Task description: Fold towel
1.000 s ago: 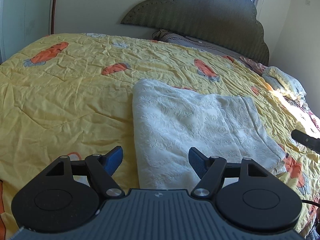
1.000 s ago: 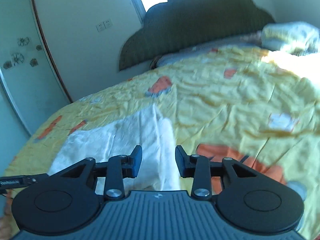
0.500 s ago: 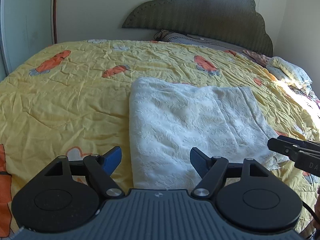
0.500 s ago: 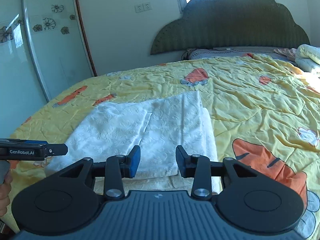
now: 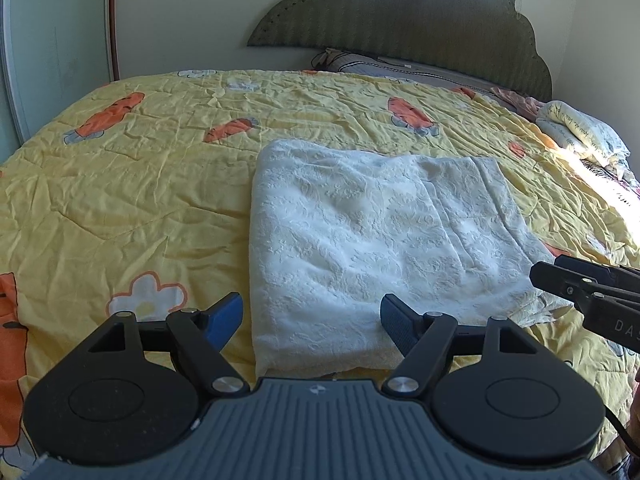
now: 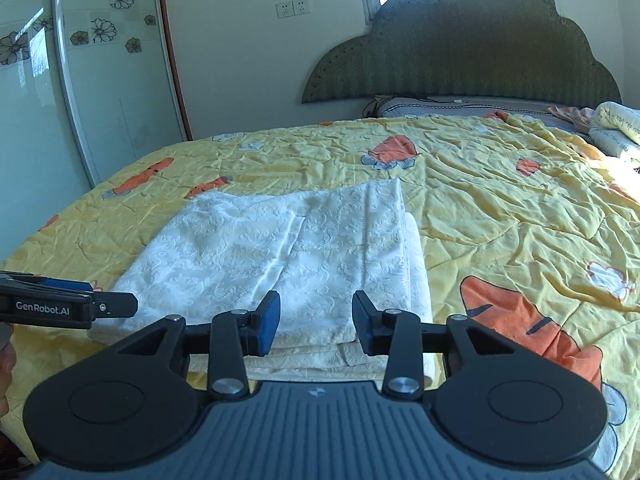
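Note:
A white embossed towel (image 5: 360,240) lies folded in a flat rectangle on the yellow carrot-print bedspread (image 5: 120,208). My left gripper (image 5: 310,304) hovers over the towel's near left corner, open wide with nothing between the fingers. From the right edge of the left wrist view the right gripper (image 5: 580,284) reaches in beside the towel's near right corner. In the right wrist view the towel (image 6: 280,248) shows stacked layers at its near edge. My right gripper (image 6: 316,300) hangs just above that edge, its jaws apart and opening, pressing on nothing. The left gripper (image 6: 112,306) enters from the left.
A dark green scalloped headboard (image 5: 400,12) stands at the far end of the bed. A grey pillow (image 5: 360,62) and bundled bedding (image 5: 576,128) lie near it. A sliding glass door with flower stickers (image 6: 80,100) is on the left.
The right wrist view has rolled from tilted to level and steadied. The right gripper has come further into the left wrist view. The towel lies as before.

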Action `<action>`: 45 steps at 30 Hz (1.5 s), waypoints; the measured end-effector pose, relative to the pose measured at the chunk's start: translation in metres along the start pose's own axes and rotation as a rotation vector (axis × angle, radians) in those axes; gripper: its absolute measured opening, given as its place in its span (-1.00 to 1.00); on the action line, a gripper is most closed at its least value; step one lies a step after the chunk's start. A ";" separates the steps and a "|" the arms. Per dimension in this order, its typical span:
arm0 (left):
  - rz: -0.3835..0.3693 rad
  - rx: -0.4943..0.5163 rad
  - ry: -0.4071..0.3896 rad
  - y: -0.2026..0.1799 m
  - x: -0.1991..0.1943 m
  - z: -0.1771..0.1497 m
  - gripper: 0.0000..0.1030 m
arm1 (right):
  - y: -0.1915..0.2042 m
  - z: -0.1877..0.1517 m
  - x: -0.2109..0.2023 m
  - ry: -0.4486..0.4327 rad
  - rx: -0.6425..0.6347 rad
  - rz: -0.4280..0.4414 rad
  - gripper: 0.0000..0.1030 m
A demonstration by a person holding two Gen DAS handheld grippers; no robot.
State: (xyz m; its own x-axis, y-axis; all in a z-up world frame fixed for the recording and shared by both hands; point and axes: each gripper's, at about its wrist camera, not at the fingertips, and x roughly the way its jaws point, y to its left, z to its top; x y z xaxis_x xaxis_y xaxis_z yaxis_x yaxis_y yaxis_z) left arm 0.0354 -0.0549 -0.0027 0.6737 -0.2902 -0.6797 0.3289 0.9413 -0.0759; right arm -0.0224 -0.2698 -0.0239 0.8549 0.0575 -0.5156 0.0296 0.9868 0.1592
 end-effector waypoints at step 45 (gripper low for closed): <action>-0.374 -0.295 0.202 0.076 0.094 0.048 0.69 | -0.093 0.021 0.053 0.101 0.241 0.066 0.24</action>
State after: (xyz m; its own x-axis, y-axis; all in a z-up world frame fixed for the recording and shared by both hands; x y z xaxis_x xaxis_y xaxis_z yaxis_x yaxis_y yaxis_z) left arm 0.1554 -0.0186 -0.0375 0.3948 -0.6046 -0.6918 0.3022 0.7965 -0.5237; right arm 0.0316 -0.3621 -0.0483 0.8032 0.1473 -0.5772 0.1084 0.9166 0.3849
